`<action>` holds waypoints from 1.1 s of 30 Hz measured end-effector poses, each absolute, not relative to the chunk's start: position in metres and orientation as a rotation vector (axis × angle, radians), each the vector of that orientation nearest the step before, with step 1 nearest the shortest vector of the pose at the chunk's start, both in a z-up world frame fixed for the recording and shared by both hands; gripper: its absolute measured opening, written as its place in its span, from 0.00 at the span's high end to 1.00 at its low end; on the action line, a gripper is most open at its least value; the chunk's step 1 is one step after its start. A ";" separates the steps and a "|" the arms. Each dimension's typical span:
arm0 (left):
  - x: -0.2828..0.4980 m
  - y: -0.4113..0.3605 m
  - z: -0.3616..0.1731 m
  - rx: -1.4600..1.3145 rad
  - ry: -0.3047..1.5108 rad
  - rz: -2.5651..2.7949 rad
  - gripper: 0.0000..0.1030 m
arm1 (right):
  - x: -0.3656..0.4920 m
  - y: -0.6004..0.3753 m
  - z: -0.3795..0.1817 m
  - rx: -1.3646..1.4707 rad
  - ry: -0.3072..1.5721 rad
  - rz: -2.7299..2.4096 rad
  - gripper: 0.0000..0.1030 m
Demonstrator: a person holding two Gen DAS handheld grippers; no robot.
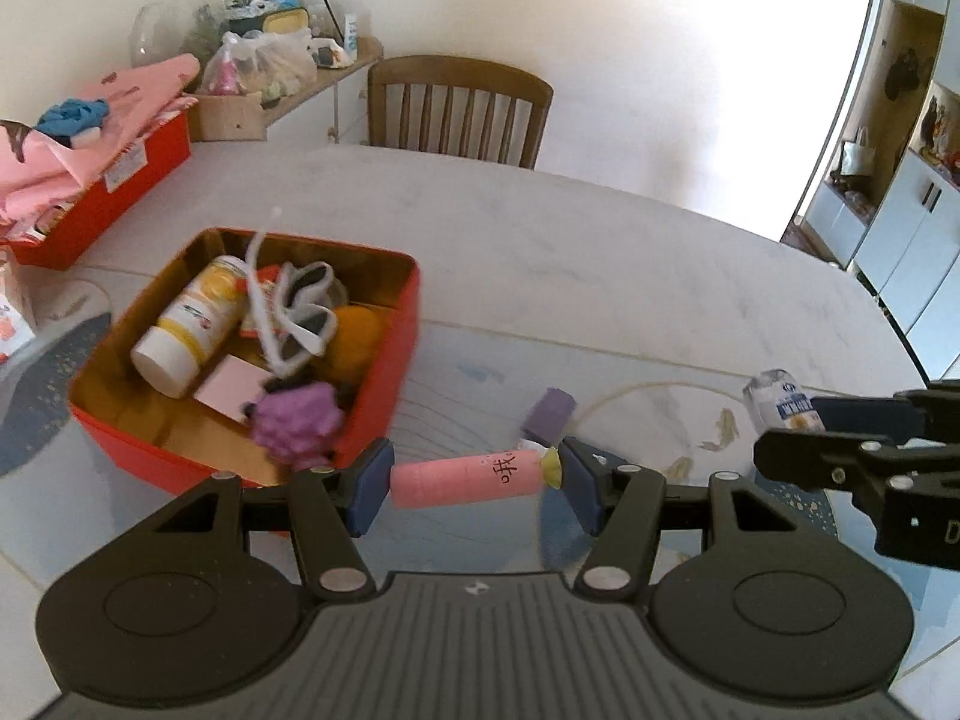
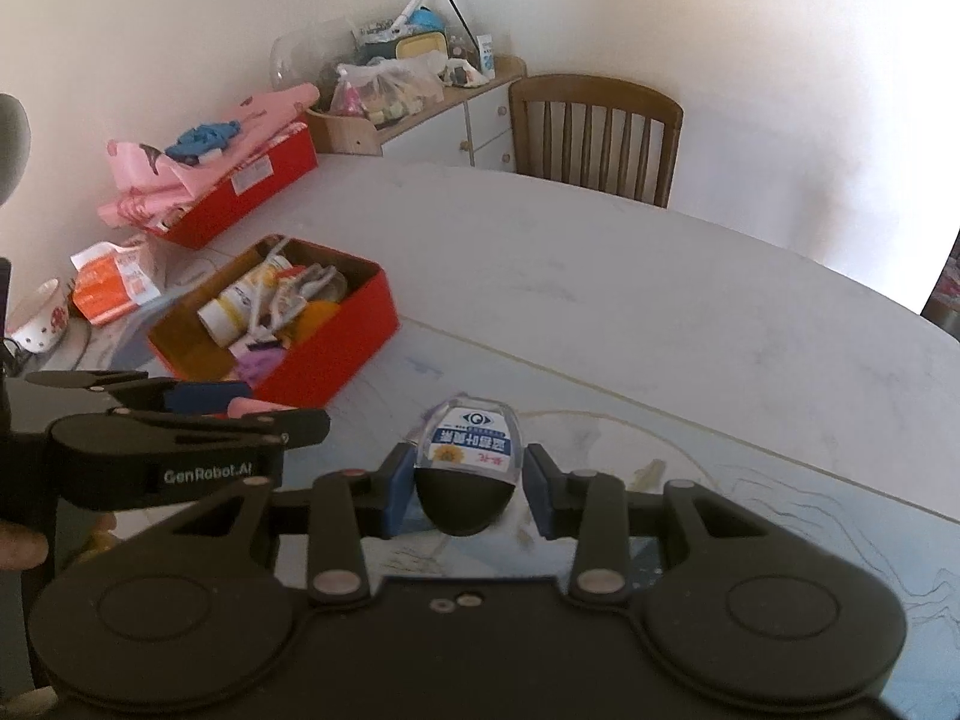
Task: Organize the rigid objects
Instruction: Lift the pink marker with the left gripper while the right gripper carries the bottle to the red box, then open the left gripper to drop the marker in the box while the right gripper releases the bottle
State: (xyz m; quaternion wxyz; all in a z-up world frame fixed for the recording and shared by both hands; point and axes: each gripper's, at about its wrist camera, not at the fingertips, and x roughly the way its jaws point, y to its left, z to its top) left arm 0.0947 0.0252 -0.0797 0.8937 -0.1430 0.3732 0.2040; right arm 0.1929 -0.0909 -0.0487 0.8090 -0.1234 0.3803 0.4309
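My left gripper (image 1: 468, 480) is shut on a pink tube (image 1: 465, 477) with a yellow end, held crosswise just right of the open red tin (image 1: 384, 372). The tin holds a yellow-and-white bottle (image 1: 189, 327), a purple grape toy (image 1: 297, 420), cords and a pink card. My right gripper (image 2: 468, 480) is shut on a small clear bottle with a blue label and black cap (image 2: 471, 450), held above the table. The right gripper and its bottle (image 1: 780, 405) show at the right of the left wrist view. The left gripper (image 2: 240, 411) shows at the left of the right wrist view.
A purple block (image 1: 549, 411) lies on the table past the tube. A second red box (image 1: 102, 192) piled with pink cloth stands at the back left. A wooden chair (image 1: 459, 108) is behind the table. A bowl (image 2: 39, 315) and orange packet (image 2: 111, 285) sit left.
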 end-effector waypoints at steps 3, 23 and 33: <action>0.085 0.042 -0.071 -0.293 0.761 0.425 0.42 | 0.183 -0.080 -0.042 -0.255 0.801 0.926 0.63; 0.056 0.161 -0.052 -0.301 0.727 0.423 0.42 | 0.128 0.020 -0.032 -0.289 0.795 0.966 0.63; 0.073 0.215 -0.062 -0.306 0.765 0.378 0.42 | 0.124 0.069 -0.054 -0.301 0.862 0.950 0.63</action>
